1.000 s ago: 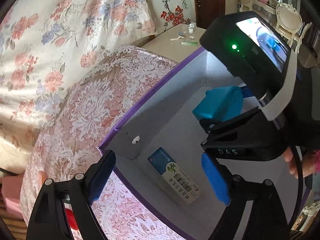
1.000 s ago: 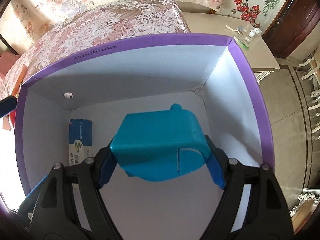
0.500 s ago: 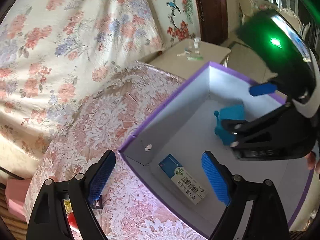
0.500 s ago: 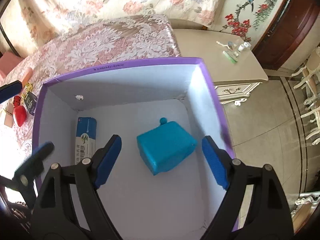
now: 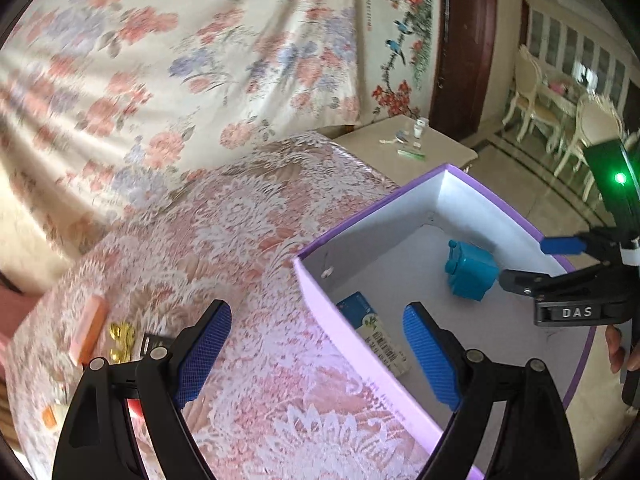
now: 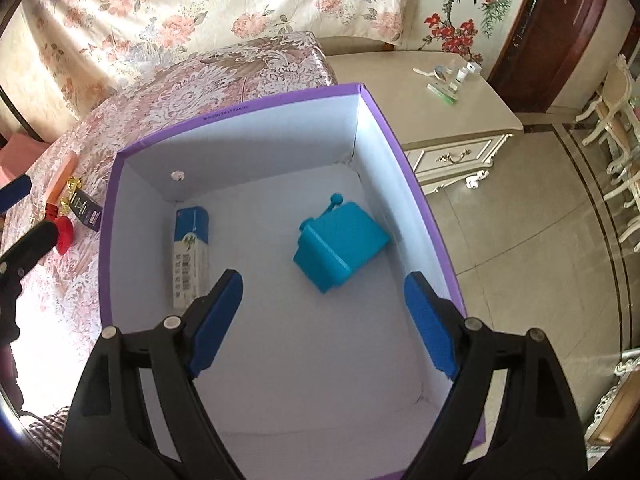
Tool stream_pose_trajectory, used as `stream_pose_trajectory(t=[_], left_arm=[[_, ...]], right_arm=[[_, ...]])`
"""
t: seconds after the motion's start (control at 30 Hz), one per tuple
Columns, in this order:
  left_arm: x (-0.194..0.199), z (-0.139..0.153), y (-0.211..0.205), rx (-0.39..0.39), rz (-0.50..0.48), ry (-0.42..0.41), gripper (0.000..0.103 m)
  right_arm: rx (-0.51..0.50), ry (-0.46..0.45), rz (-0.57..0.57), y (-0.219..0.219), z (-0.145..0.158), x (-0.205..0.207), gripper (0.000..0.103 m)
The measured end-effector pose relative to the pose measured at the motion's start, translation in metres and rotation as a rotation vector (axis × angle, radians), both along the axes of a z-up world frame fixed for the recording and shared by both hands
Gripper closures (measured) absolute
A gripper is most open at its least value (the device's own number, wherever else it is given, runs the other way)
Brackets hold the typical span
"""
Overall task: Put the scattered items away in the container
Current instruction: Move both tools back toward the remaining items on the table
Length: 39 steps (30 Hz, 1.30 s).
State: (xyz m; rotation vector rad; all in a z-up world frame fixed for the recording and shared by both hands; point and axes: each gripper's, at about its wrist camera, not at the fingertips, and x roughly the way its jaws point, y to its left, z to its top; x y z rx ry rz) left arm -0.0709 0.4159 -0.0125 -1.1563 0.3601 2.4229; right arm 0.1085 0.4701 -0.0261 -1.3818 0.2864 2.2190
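Note:
A purple-rimmed white box [image 6: 244,106] stands on the lace-covered table; it also shows in the left wrist view [image 5: 496,200]. Inside lie a teal plastic item [image 6: 340,244], [image 5: 470,270] and a blue-and-white carton [image 6: 190,252], [image 5: 372,328]. My right gripper [image 6: 324,320] is open and empty above the box. My left gripper [image 5: 316,354] is open and empty over the box's near left wall. Left of the box lie an orange stick [image 6: 62,174], a gold clip [image 6: 74,184], a dark card [image 6: 86,210] and a red item [image 6: 62,234].
A cream nightstand [image 6: 432,120] with small bottles stands beyond the box. A floral curtain [image 5: 160,60] hangs behind the table. White chairs [image 5: 560,120] stand on the tiled floor to the right.
My right gripper has opened and let the teal item drop into the box, then risen. My left gripper has pulled back and up, bringing the scattered items into view.

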Motion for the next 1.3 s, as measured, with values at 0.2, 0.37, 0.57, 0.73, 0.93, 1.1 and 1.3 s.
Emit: stream_pose_trajectory(t=[0.2,0.37,0.57,0.73,0.93,1.1,1.3], left_arm=[[0.011,-0.008,-0.044,0.026,0.067,-0.027,0.015],[0.018,-0.020,-0.078,0.029,0.121,-0.069,0.015],[0.025,-0.029,-0.117,0.025,0.135,-0.093,0.015],[0.026,-0.038,-0.149,0.020,0.138,-0.122,0.015],[0.025,-0.049,-0.188,0.017,0.153,-0.155,0.015],[0.014,-0.060,-0.227,0.041,0.220,-0.204,0.015],[-0.002,-0.073,-0.264,0.051,0.299,-0.253,0.015]], right_arm=[[-0.029,0.006,-0.011,-0.008,0.001,0.010,0.018],[-0.031,0.034,0.015,-0.028,0.014,-0.002,0.018],[-0.028,0.065,0.027,-0.055,0.030,-0.019,0.018],[-0.019,0.072,0.043,-0.084,0.037,-0.037,0.018],[-0.007,0.084,0.058,-0.116,0.041,-0.061,0.018],[0.019,0.062,0.123,-0.142,0.037,-0.083,0.018],[0.043,0.019,0.217,-0.171,0.022,-0.111,0.018]])
